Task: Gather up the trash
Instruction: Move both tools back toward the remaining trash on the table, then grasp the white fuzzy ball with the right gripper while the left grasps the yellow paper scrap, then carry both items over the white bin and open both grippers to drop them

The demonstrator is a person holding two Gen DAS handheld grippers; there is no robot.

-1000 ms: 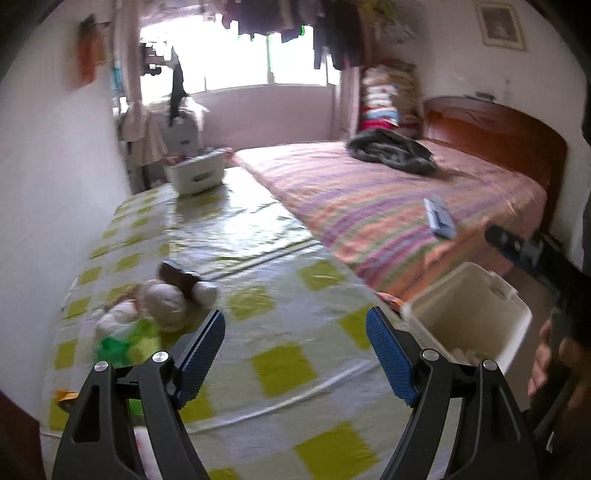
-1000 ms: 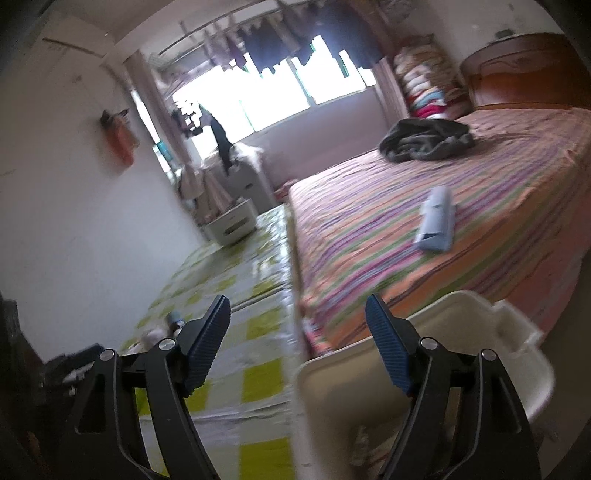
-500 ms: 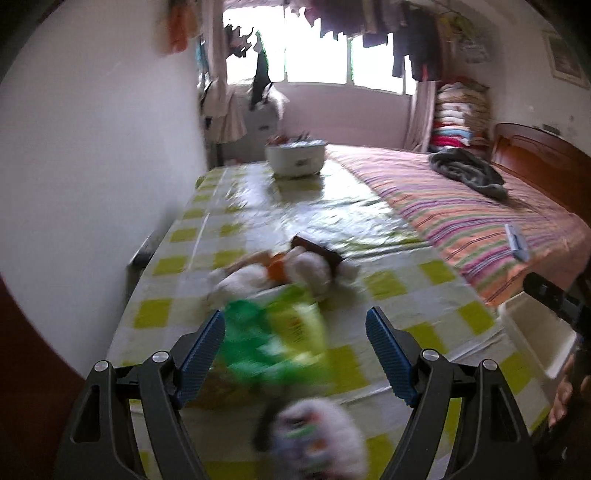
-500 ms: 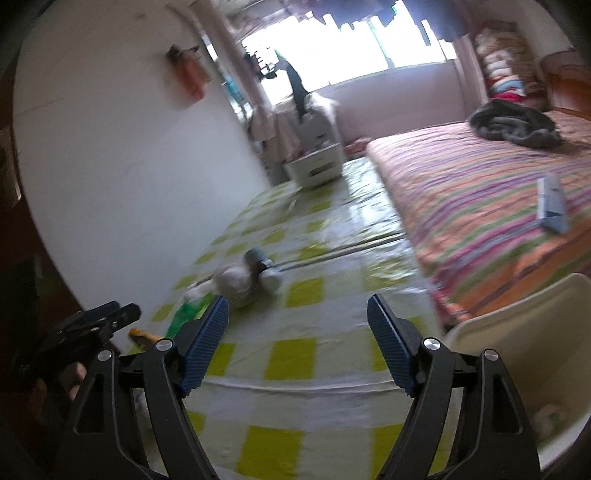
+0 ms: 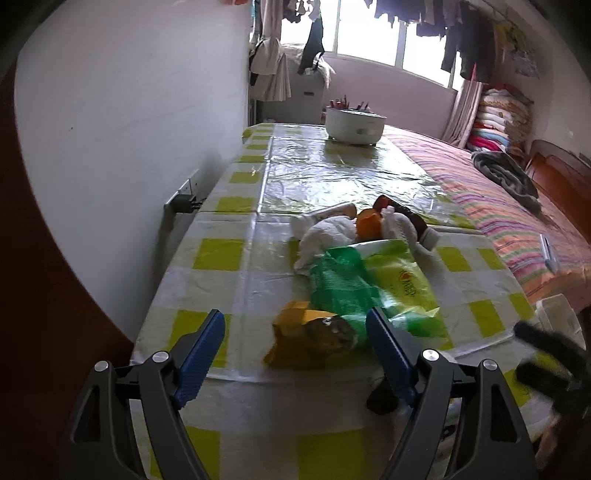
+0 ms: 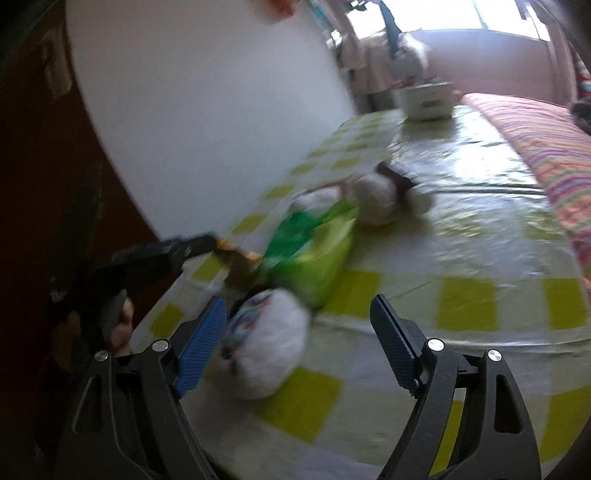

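Now the left gripper (image 5: 295, 354) gapes empty, a yellow wrapper (image 5: 310, 338) just ahead between its tips; the right gripper (image 6: 297, 347), jaws opening, hovers above a white wad (image 6: 267, 350).

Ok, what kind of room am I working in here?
Most likely a lived-in bedroom in a home: a bed with a striped cover beside the checked plastic-covered table, folded blankets stacked by the wooden headboard, and clothes hanging at the window.
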